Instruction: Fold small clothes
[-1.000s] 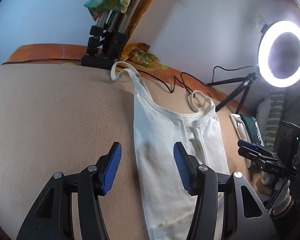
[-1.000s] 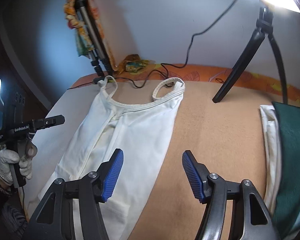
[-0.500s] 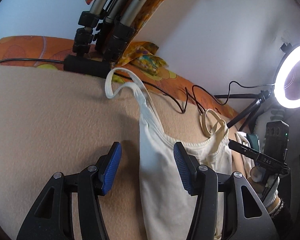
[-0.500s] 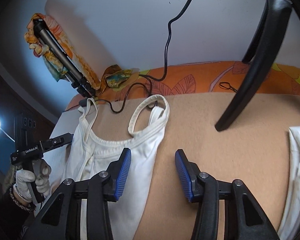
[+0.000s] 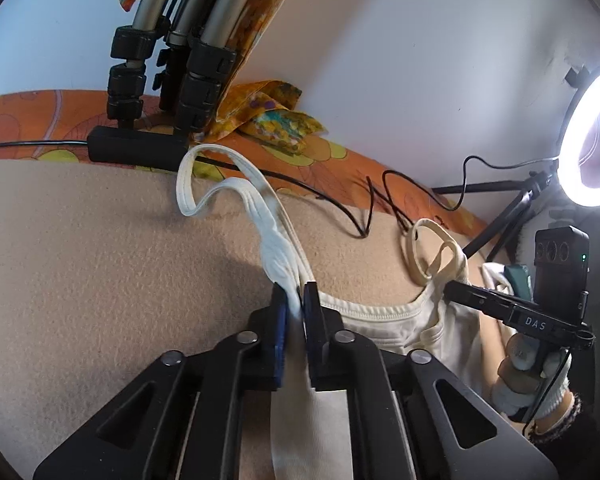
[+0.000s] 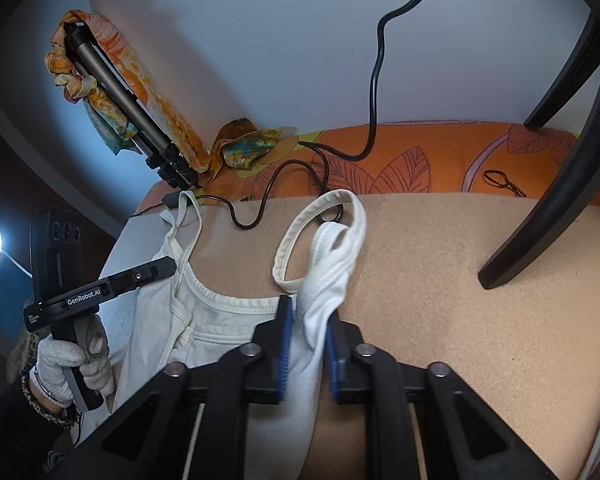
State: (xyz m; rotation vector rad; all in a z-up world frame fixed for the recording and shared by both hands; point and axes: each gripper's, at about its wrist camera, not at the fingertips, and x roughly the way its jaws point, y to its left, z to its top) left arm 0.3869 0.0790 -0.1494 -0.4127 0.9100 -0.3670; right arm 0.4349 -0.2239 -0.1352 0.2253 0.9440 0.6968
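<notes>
A white tank top (image 5: 384, 316) lies on a tan blanket (image 5: 100, 264), its straps pointing at the far wall. My left gripper (image 5: 295, 300) is shut on the top's left shoulder, at the base of the left strap (image 5: 260, 204). My right gripper (image 6: 308, 320) is shut on the right shoulder, at the base of the right strap (image 6: 320, 236). The tank top (image 6: 204, 320) spreads between both grippers. Each wrist view shows the other gripper: the right one in the left wrist view (image 5: 452, 286), the left one in the right wrist view (image 6: 168, 266).
A folded tripod (image 5: 168, 60) wrapped in a patterned scarf stands at the far edge. Black cables (image 6: 300, 184) run along the orange patterned sheet (image 6: 420, 160). A ring light (image 5: 592, 136) on a stand is at the right, with its legs (image 6: 560, 184) on the blanket.
Both grippers moved forward to the top's shoulders and shut on the fabric at the strap bases. They were open a second ago.
</notes>
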